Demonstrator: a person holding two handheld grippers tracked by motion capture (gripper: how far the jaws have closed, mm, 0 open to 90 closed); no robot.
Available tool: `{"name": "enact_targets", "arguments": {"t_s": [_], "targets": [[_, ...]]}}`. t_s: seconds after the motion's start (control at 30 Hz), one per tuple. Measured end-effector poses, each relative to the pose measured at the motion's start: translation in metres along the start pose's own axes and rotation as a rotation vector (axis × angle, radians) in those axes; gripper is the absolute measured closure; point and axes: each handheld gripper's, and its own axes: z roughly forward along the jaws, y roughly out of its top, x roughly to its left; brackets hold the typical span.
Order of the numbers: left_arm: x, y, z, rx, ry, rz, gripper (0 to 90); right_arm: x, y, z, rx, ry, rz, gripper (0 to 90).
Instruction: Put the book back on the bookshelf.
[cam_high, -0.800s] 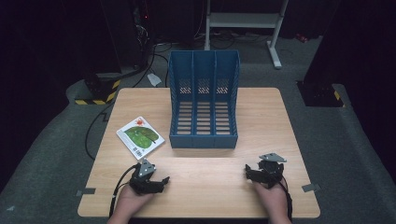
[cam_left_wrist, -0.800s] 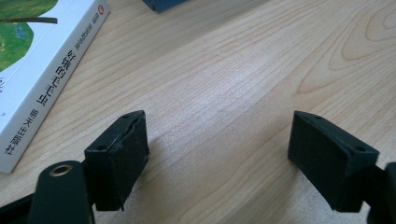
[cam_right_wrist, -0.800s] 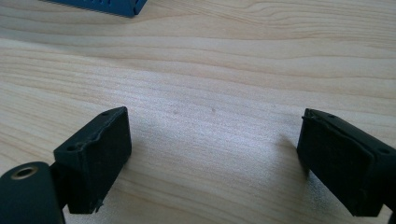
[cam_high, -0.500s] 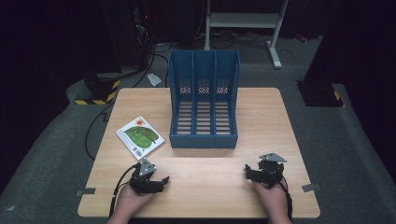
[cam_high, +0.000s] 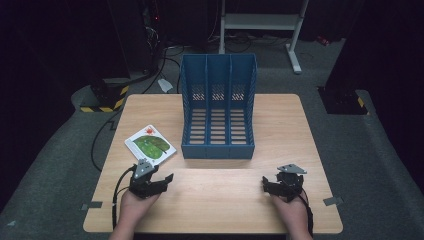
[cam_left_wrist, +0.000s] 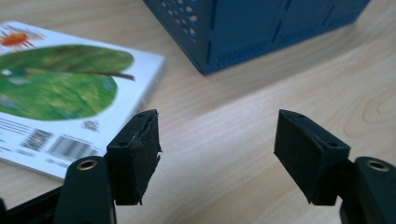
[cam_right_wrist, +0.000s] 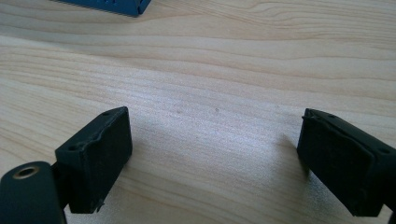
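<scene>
We are at the start: book (cam_high: 150, 145) flat on the table (cam_high: 280, 120), untouched.
Both jaws gape empty; our left hand-held gripper (cam_left_wrist: 217, 154), nearest, should reach it, probably for the blue file rack (cam_high: 218, 107); right hand-held gripper (cam_right_wrist: 212, 161) waits.

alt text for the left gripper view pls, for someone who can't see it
The left gripper holds its two black jaws open over a bare stretch of the light wooden table, nothing between them. A picture book with a green leaf on its cover lies flat at the left, and a corner of the blue file rack stands beyond.
</scene>
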Motion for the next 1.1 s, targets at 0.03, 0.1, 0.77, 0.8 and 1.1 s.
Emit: {"name": "enact_targets", "arguments": {"t_s": [0.03,0.1,0.77,0.8,1.1], "targets": [[0.002,0.006,-0.001,0.002,0.020,0.007,30.6,0.000,0.000,0.000,0.000,0.000,0.000,9.8],[0.006,0.018,-0.002,-0.017,0.031,0.002,29.3,0.000,0.000,0.000,0.000,0.003,-0.002,9.8],[0.096,0.086,0.073,0.080,0.224,-0.076,23.5,0.000,0.000,0.000,0.000,0.002,-0.003,9.9],[0.100,0.088,0.076,0.082,0.235,-0.083,23.0,0.000,0.000,0.000,-0.001,0.002,-0.003,10.0],[0.151,0.092,0.110,0.177,0.321,-0.218,19.7,0.000,0.000,0.000,-0.001,0.004,-0.003,10.2]]}}
